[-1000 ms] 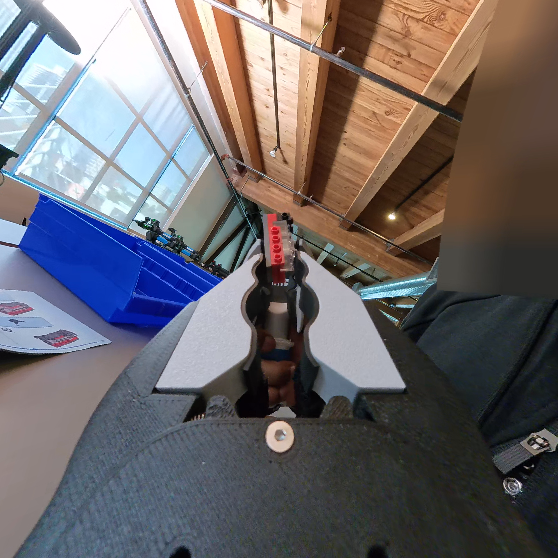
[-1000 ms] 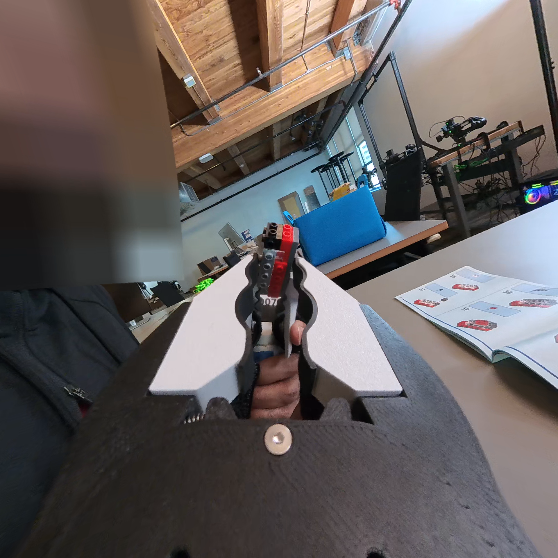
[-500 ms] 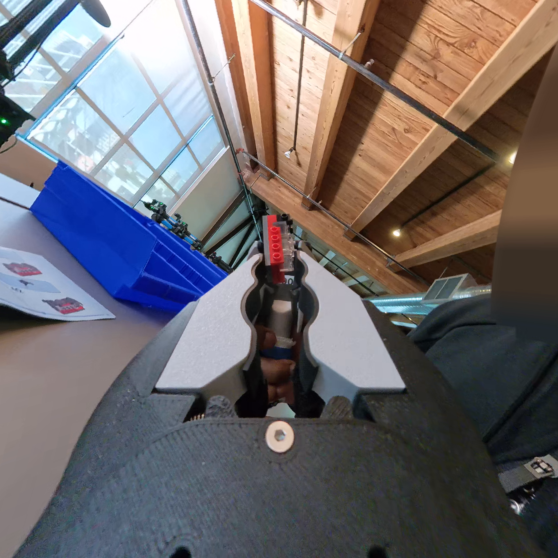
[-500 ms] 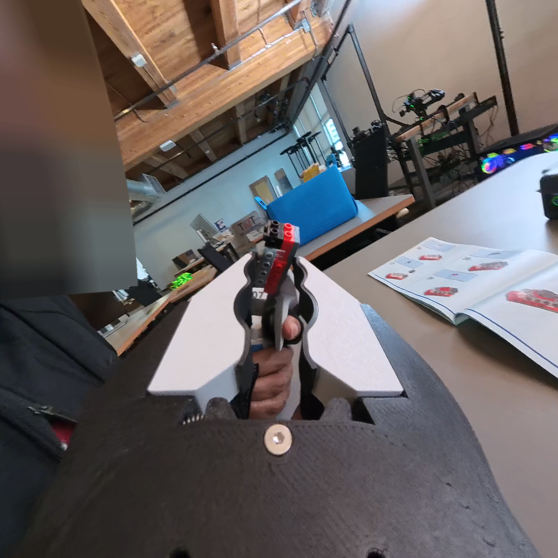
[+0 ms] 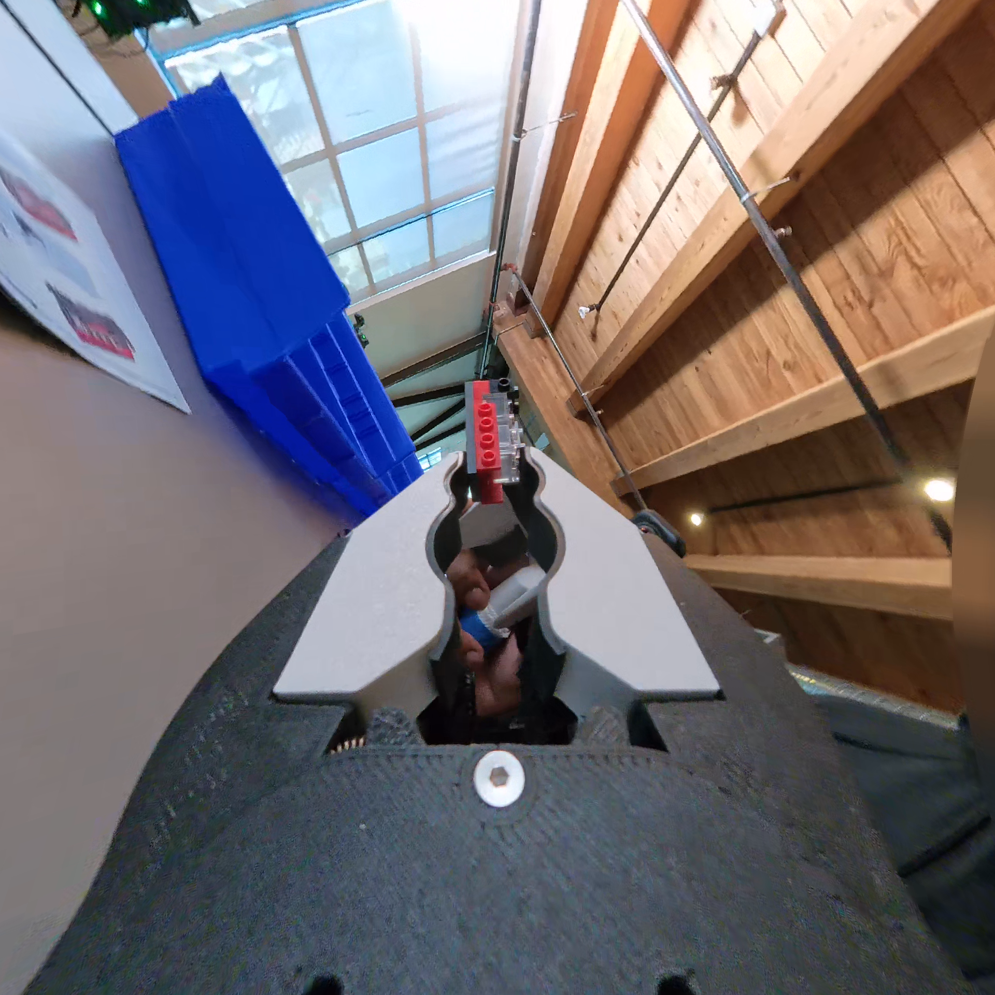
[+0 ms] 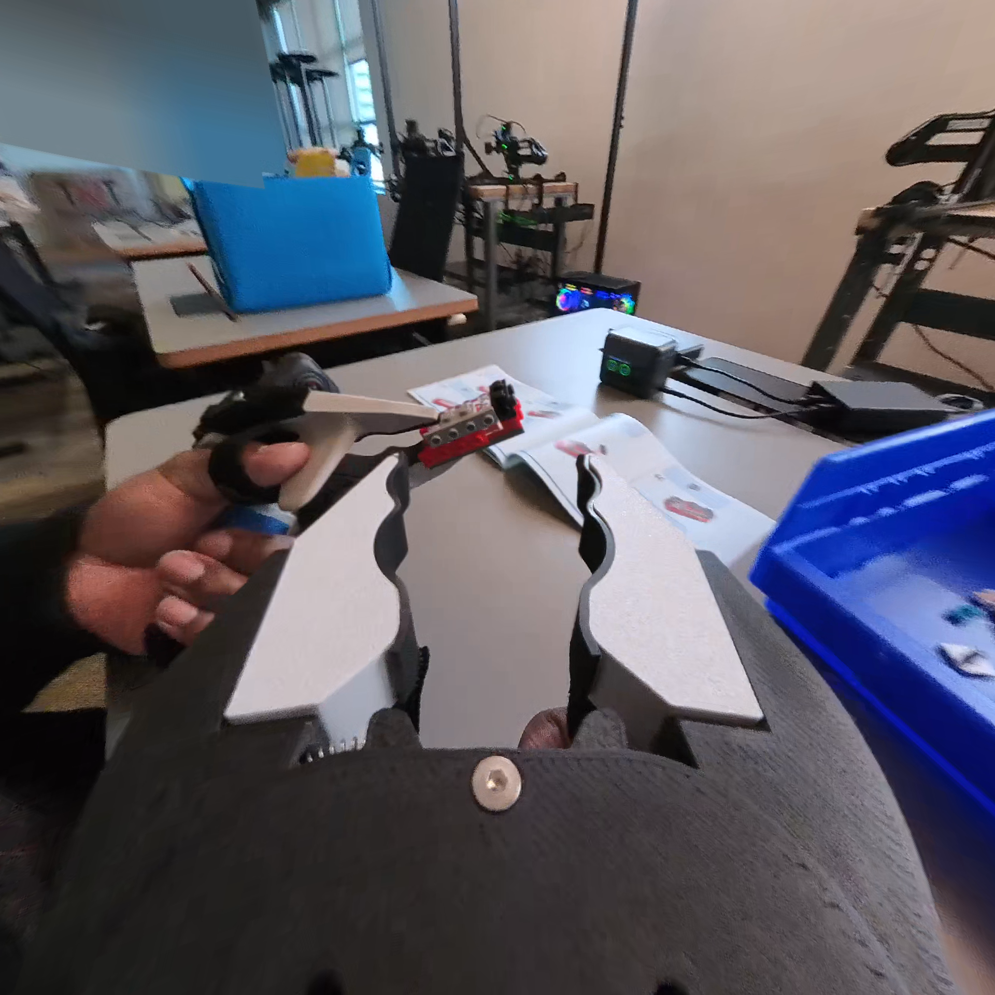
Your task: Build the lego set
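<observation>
Left gripper clamped on a small red, grey and clear lego assembly, raised toward timber ceiling beams and a large window. Seen from the right wrist view, same left gripper pinching the lego assembly above the grey table, gripped by a person's hand. Right gripper spread wide, empty, just below the model. Open instruction booklet flat on the table beyond; blue bin with loose pieces at right; black charger farther back.
</observation>
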Motion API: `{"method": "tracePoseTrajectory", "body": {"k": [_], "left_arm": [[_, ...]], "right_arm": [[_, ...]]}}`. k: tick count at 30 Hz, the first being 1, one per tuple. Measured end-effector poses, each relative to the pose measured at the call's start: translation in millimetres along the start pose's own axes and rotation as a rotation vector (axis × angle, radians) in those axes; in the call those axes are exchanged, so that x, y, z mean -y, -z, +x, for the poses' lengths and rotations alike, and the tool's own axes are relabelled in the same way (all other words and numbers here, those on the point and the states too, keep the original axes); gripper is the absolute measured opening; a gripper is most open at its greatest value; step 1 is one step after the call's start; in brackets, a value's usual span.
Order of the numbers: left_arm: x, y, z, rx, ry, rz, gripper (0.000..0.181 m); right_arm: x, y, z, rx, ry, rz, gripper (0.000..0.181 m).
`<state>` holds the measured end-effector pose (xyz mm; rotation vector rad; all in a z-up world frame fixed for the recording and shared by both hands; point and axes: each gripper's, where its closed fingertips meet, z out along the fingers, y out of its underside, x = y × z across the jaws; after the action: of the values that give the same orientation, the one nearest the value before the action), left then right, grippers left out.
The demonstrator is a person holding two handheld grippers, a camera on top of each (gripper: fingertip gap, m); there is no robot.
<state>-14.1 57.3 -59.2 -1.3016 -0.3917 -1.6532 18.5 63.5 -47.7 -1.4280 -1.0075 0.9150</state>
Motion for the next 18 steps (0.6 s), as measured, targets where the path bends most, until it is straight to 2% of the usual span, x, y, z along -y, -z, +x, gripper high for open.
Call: {"method": "tracePoseTrajectory", "body": {"k": [7, 12, 18], "left_arm": [[-40.5, -43.4, -13.1, 0.018, 0.130, -0.072, 0.019], [-65.8, -65.5, -12.7, 0.061, 0.099, -0.145, 0.019], [-80.8, -82.1, -19.2, 0.135, 0.076, -0.172, 0.018]], "right_arm": [[-11.5, 38.7, 30.1, -0.078, -0.012, -0.002, 0.062], [-17.3, 57.2, 47.3, -0.115, -0.047, 0.059, 0.067], [-18.8, 69.5, 57.0, -0.099, -0.034, 0.105, 0.077]]}}
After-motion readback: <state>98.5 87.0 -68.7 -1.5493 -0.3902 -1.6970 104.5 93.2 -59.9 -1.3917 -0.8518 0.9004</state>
